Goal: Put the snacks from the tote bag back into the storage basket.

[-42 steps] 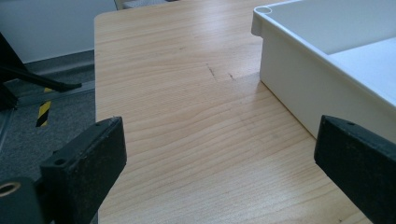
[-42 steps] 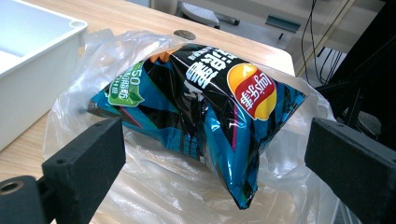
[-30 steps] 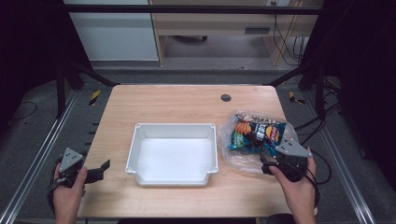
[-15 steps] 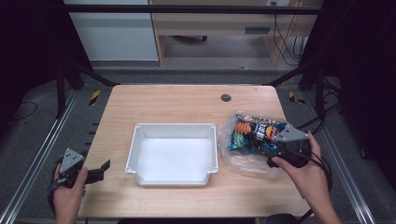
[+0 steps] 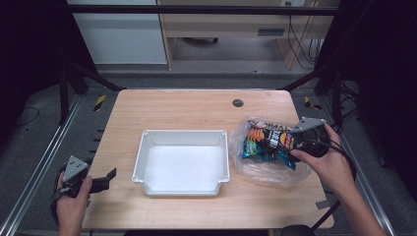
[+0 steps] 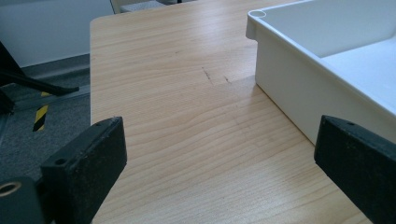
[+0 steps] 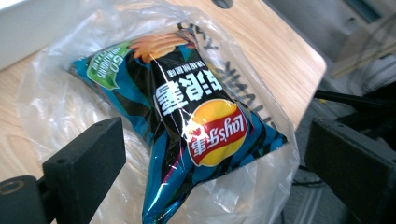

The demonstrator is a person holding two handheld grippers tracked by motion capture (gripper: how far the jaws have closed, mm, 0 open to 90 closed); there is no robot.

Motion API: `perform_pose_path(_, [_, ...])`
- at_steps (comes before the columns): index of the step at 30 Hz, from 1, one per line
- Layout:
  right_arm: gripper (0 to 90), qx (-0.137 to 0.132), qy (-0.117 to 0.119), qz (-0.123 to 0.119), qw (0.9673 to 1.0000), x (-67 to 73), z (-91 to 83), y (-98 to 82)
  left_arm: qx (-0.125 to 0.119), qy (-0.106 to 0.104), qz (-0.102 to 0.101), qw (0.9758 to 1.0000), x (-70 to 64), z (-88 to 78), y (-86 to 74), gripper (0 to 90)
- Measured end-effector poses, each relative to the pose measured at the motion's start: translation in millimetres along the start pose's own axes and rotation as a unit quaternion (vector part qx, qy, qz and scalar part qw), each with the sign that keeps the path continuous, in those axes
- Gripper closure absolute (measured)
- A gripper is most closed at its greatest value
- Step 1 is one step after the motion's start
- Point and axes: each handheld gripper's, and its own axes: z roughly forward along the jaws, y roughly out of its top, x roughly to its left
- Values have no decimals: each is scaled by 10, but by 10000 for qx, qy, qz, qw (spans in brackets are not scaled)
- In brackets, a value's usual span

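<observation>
Straddling chip bag | right gripper jaws wide apart, untouched

The wooden table stands on a grey floor, with black frame bars around it. At twelve o'clock there is a white cabinet and a pale wooden desk. At two o'clock, cables hang down. The sides are dark.
</observation>
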Motion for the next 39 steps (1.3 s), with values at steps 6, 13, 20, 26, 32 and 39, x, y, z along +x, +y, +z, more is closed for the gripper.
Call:
perform_pose_path(6, [65, 91, 232, -261, 9993, -89, 19, 40, 39, -32, -4, 10000, -15, 9, -2, 23])
perform_pose_path(13, [64, 138, 380, -333, 9986, -174, 112, 89, 75, -41, 31, 10000, -19, 15, 0, 23])
perform_pose_path(20, [87, 215, 609, -376, 9972, -216, 250, 121, 97, -53, 52, 9999, -22, 24, -2, 24])
perform_pose_path(26, [92, 425, 763, -458, 9951, -229, 422, 192, 108, -54, 53, 9999, -24, 27, -3, 24])
perform_pose_path(32, [83, 598, 936, -613, 9919, -188, 589, 261, 120, -64, 57, 9999, -24, 31, -4, 24])
perform_pose_path(39, [98, 783, 1125, -684, 9882, -158, 716, 299, 120, -83, 60, 9999, -28, 38, -2, 24])
